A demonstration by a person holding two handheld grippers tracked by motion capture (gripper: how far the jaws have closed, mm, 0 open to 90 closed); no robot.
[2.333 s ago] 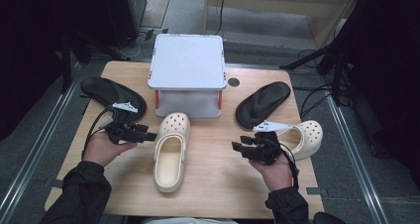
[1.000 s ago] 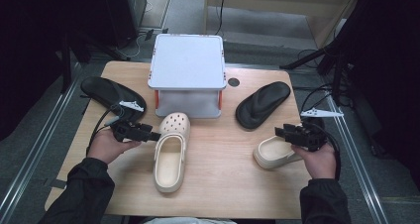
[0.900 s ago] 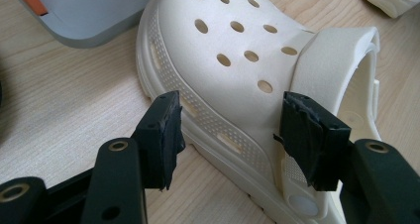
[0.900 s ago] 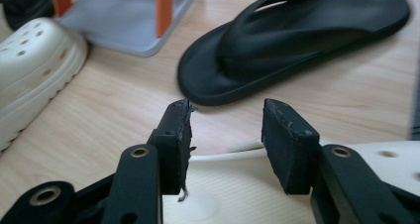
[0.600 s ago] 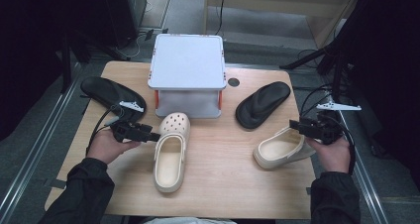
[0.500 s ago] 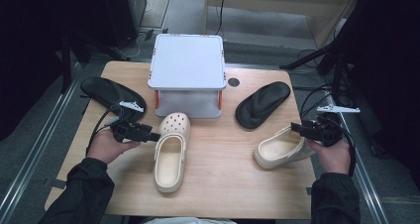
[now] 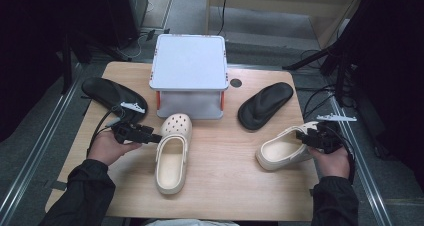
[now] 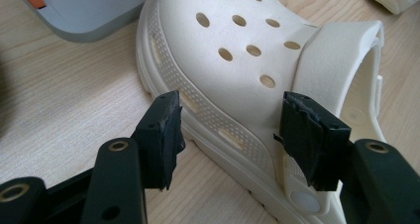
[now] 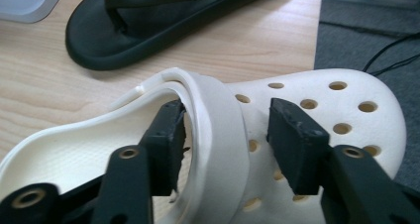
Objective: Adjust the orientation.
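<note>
Jaws of my right gripper (image 9: 225, 135) stand spread astride the strap of the cream clog (image 7: 285, 151) at the frame's lower right, having just been closing, not pressing it. My left gripper (image 8: 228, 130) jaws gape around the centre clog (image 7: 171, 156) on the tabletop (image 7: 225, 186).

The left gripper (image 8: 228, 135) stood open astride the side of a cream clog (image 8: 237, 60), grey box (image 8: 84, 11) at upper left.
</note>
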